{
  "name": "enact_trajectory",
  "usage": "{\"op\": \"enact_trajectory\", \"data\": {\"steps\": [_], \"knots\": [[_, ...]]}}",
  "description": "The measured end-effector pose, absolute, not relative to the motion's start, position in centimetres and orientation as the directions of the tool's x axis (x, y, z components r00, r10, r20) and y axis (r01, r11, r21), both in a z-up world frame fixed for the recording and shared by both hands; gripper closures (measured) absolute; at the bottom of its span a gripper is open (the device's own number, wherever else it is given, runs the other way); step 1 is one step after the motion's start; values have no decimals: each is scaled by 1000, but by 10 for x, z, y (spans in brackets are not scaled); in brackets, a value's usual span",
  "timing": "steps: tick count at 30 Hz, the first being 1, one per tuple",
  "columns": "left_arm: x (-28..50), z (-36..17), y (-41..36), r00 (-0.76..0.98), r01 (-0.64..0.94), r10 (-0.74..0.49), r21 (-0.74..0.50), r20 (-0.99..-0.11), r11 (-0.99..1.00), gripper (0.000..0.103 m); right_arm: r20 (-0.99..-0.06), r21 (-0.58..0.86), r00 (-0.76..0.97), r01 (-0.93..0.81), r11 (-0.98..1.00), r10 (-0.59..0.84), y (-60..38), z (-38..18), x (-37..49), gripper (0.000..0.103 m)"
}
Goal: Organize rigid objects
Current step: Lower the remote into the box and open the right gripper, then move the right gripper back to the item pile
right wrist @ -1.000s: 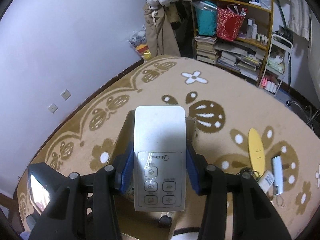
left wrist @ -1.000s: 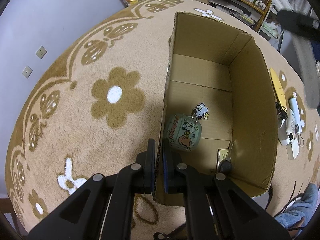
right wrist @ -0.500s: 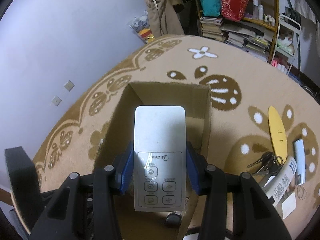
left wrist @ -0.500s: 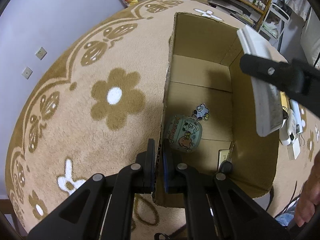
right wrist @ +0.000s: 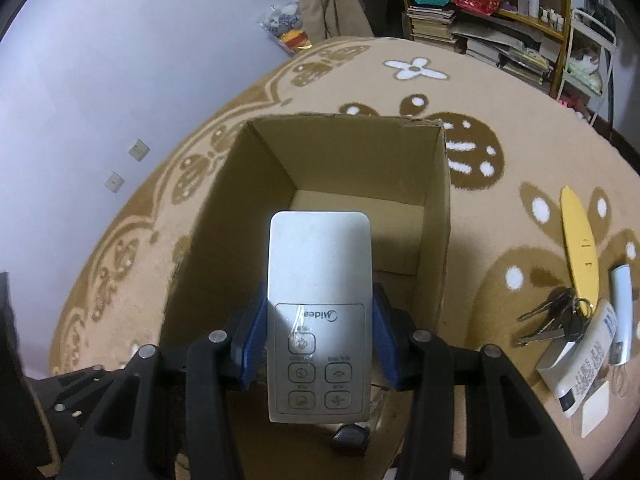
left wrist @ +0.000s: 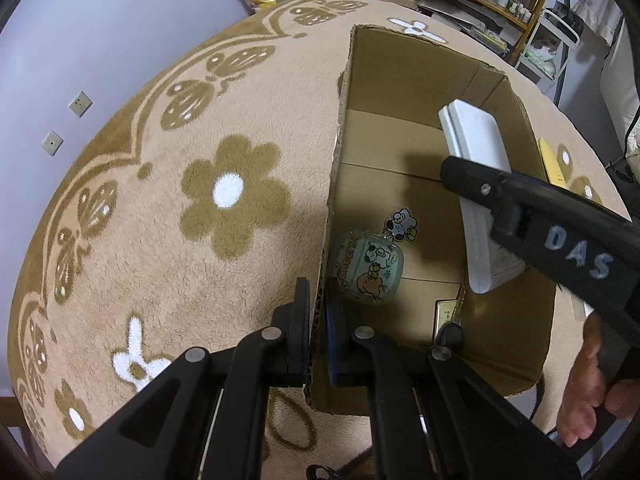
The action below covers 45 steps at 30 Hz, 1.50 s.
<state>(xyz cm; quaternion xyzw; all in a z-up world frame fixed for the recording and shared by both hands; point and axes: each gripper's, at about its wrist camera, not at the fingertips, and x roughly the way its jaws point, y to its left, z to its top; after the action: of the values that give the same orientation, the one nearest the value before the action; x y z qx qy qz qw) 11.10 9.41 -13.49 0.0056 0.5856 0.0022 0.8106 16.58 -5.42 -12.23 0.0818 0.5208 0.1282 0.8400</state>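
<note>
An open cardboard box (left wrist: 400, 60) stands on the flowered rug; it also shows in the right wrist view (right wrist: 224, 208). My left gripper (left wrist: 319, 336) is shut on the box's near left wall. My right gripper (right wrist: 320, 336) is shut on a white Midea remote (right wrist: 320, 280) and holds it over the box opening; the remote (left wrist: 476, 152) hangs inside the box's right side in the left wrist view. Inside the box lie a green cartoon pouch (left wrist: 366, 266) with a charm, a key (left wrist: 450, 330) and a small card (left wrist: 444, 314).
On the rug right of the box lie a yellow shoehorn (right wrist: 578, 240), a bunch of keys (right wrist: 556, 318), a white tube (right wrist: 584, 364) and a white stick (right wrist: 622, 308). Shelves with books (right wrist: 480, 32) stand at the back. A wall (right wrist: 120, 60) is to the left.
My right gripper has carried the remote forward and down, from beside the box to over its opening. My left gripper has kept its hold on the box wall.
</note>
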Motion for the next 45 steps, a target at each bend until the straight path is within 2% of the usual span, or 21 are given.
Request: {"op": "enact_trajectory", "data": {"steps": [16,18,20,22,25,29,32,36,39,45], "knots": [[110,-133,97,321,-4,-3,-5,-947,1000,97,-858,209,437,-183,960,271,-45,-126,163,50],[110,-133,98,320,-5,-12,-14,-947,1000,97,-850,219,444,-192,957,284,-45,-125,160,46],[110,-133,99,320,-7,-16,-19,-947,1000,97,-839,250,446,-195,948,313,-46,-123,158,36],[110,-132,99,323,-9,-14,-18,-946,1000,97,-829,259,457,-196,946,322,-47,-120,157,34],[109,-132,98,325,-6,-4,-7,-946,1000,97,-830,236,470,-192,953,300,-46,-116,156,24],[109,-132,98,326,-6,-2,-4,-945,1000,97,-804,254,498,-206,945,325,-52,-106,152,21],[109,-132,98,326,-2,1,0,-945,1000,97,-782,265,529,-194,944,328,-63,-99,148,12],[109,-132,97,326,0,6,6,-945,1000,97,-755,279,558,-203,939,345,-75,-89,142,10],[109,-132,97,326,2,8,8,-945,1000,97,-720,276,613,-176,945,325,-88,-80,136,0],[109,-132,97,326,2,8,9,-945,1000,97,-710,232,654,-130,964,260,-113,-70,136,0]]}}
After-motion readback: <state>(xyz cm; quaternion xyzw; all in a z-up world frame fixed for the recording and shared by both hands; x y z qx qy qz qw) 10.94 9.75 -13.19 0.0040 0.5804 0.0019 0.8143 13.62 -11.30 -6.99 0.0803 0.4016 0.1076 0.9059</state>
